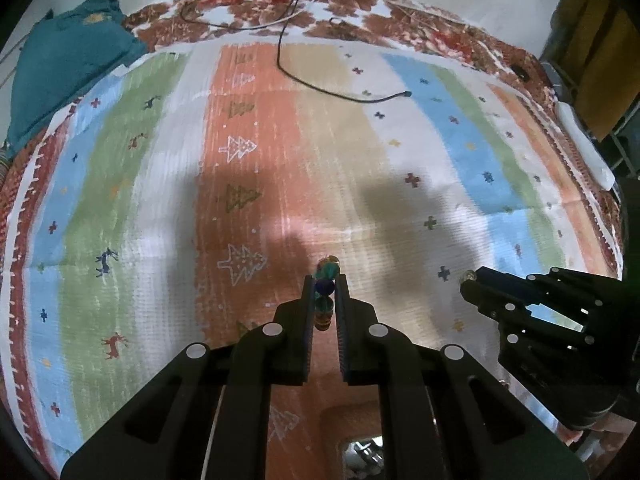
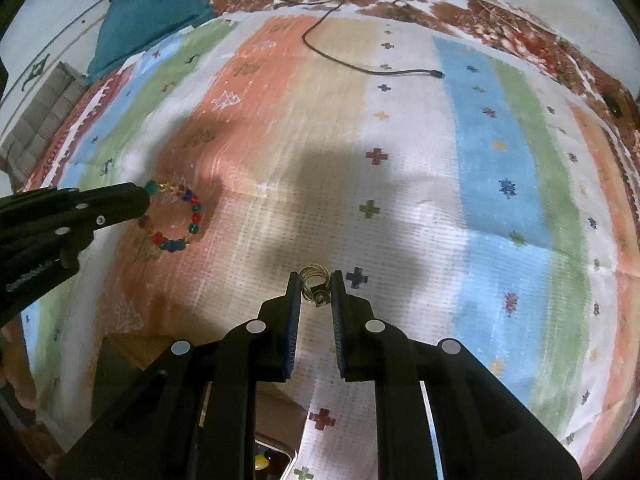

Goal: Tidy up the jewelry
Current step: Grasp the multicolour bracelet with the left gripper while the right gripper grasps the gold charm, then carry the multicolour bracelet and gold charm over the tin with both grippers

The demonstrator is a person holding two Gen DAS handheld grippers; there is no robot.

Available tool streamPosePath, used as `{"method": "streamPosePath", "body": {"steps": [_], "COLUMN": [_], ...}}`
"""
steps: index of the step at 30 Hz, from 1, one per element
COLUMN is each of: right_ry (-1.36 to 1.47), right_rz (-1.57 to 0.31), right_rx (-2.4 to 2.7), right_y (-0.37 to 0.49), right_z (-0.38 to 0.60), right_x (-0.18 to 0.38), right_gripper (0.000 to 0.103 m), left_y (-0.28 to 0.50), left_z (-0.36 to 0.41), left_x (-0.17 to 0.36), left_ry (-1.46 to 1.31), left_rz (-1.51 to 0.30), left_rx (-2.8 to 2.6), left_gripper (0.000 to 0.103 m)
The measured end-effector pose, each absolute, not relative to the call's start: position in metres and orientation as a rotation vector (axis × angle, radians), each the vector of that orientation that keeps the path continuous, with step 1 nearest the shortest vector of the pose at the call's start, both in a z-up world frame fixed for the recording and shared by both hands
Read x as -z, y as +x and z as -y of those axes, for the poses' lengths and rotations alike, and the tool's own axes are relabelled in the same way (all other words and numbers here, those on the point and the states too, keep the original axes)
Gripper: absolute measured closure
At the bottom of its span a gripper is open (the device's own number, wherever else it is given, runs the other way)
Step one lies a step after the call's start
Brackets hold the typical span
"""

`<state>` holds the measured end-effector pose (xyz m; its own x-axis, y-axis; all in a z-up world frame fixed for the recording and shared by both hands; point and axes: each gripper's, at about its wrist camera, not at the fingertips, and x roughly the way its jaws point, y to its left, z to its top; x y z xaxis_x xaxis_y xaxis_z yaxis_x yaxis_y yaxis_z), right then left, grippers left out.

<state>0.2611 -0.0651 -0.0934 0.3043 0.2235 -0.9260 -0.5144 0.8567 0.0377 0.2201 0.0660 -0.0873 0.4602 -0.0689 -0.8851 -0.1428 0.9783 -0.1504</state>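
Left tool [image 1: 324, 280] is clamped on a bead bracelet [image 2: 176, 216], which hangs from its tips as a ring of red, blue, green and amber beads above the striped rug [image 1: 248, 200]. Right tool [image 2: 316, 280] is clamped on a small coil of thin metal wire rings [image 2: 314, 284], also held off the rug. Seen from the right wrist, the two tools are near each other but apart, the left one coming in from the left edge.

A black cable [image 1: 340, 94] snakes over the far part of the rug and ends in a small plug. A teal cloth [image 1: 60, 64] lies bunched at the far left corner. A white oblong thing [image 1: 584, 148] rests by the right border.

Between the tools and the cable the rug lies flat and bare, dimmed only by shadows. Its patterned brown border curves round the far side.

At the bottom of both views, something boxy with shiny contents [image 1: 360, 452] is cut off behind the tool bodies and cannot be made out.
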Motion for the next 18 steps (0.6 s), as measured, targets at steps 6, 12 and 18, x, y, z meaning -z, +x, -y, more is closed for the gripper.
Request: {"method": "streamPosePath", "body": {"steps": [6,12,18], "right_ry": [-0.279,-0.249,-0.216], "right_rz": [-1.137,-1.110,-1.079], "right_rx": [-0.481,-0.473,-0.478], "right_y": [0.258,0.250,0.243], "right_z": [0.069,0.076,0.084], "right_x": [0.085,0.074,0.063], "right_gripper": [0.087,0.087,0.087], "left_y": [0.212,0.206,0.200], "left_z": [-0.056,-0.045,-0.037], "left_x": [0.074,0.061,0.050], "left_ry": [-0.210,-0.191,-0.168], "left_rz": [-1.068,-1.030,-1.003], "left_rx": [-0.019,0.000,0.007], "left_gripper": [0.094,0.094,0.094]}}
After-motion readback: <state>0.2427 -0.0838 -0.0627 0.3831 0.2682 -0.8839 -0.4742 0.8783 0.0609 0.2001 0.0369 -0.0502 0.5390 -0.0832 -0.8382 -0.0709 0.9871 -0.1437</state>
